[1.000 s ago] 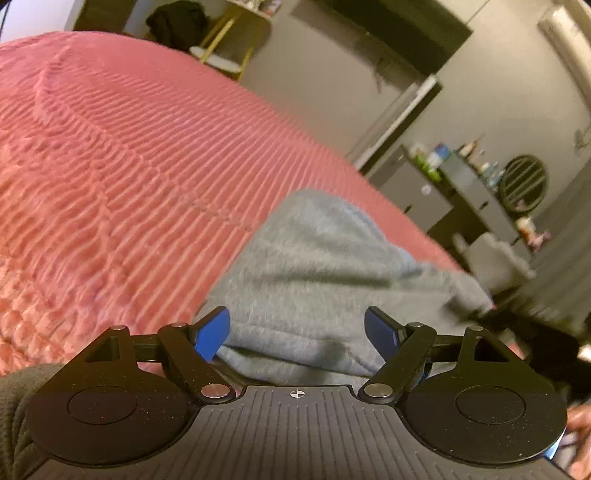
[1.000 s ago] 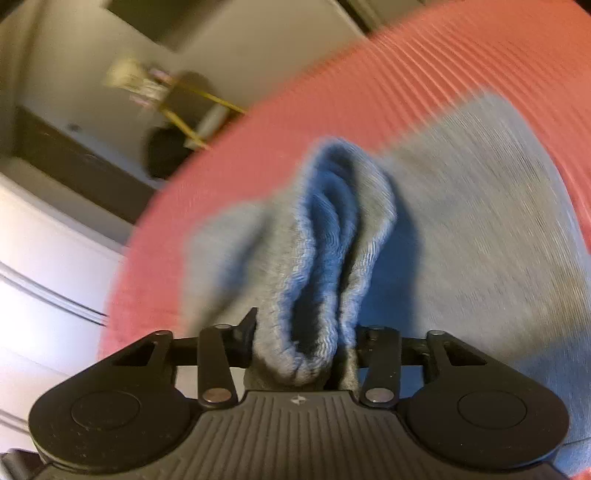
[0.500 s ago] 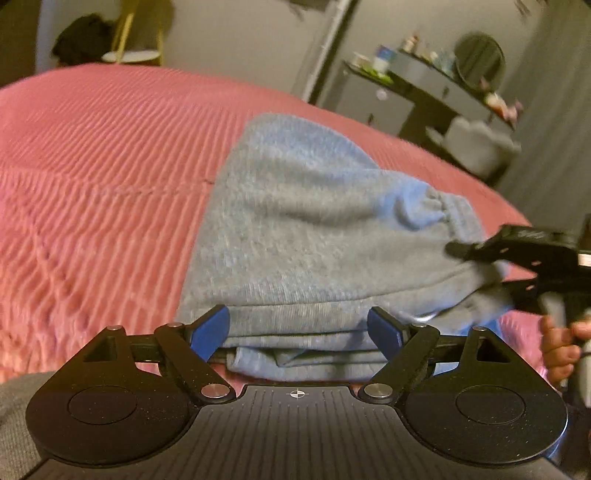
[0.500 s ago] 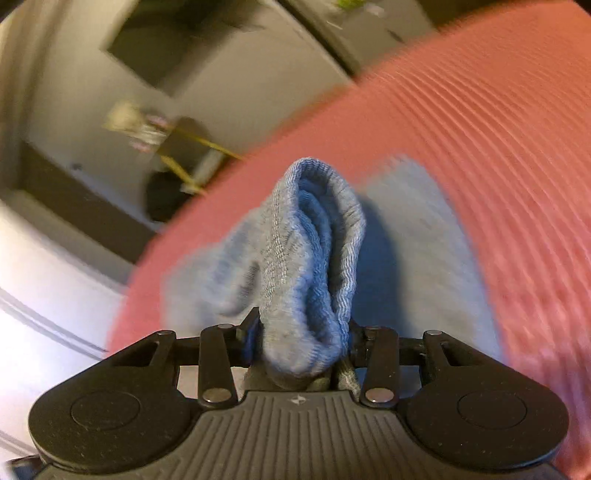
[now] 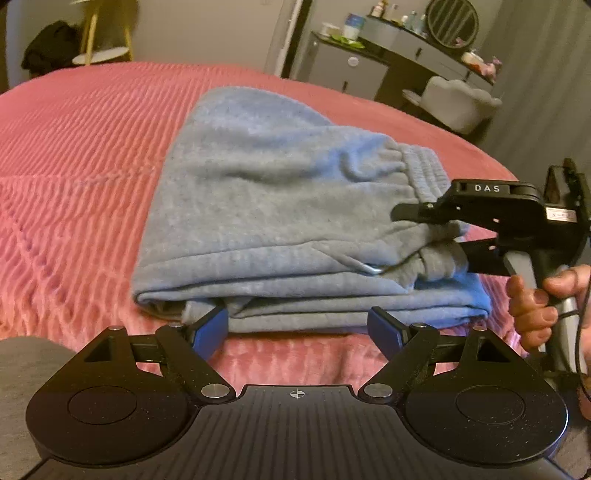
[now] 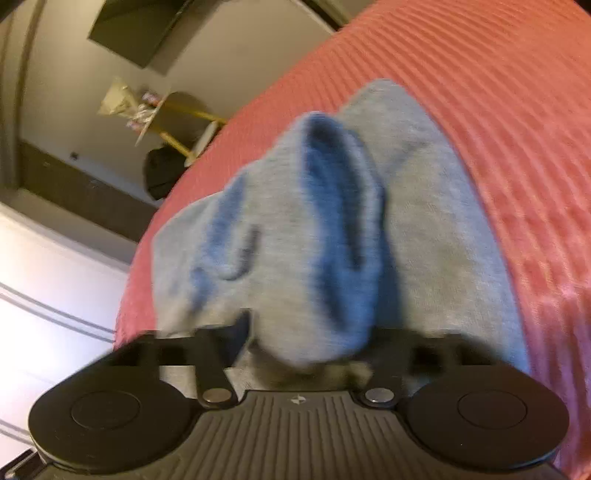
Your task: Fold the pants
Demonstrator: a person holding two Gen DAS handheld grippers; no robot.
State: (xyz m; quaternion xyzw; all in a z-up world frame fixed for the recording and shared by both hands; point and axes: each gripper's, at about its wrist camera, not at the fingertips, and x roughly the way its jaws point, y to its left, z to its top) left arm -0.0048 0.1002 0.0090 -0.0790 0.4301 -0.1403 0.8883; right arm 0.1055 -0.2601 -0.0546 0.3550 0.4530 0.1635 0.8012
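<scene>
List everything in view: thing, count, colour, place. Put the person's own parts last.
pants: one pair, grey-blue, folded in layers on the bed.
bedspread: one, pink, ribbed, under the pants.
dresser: one, grey with dark top, behind the bed, small bottles on it.
round mirror: one, dark frame, on the dresser.
chair: one, pale, beside the dresser.
side table: one, white top, yellow legs, far left corner.
left claw: one, black with blue pads, open, just short of the pants' near edge.
right claw: one, black, shut on the waistband end.
right hand: one, on the right claw's handle.
</scene>
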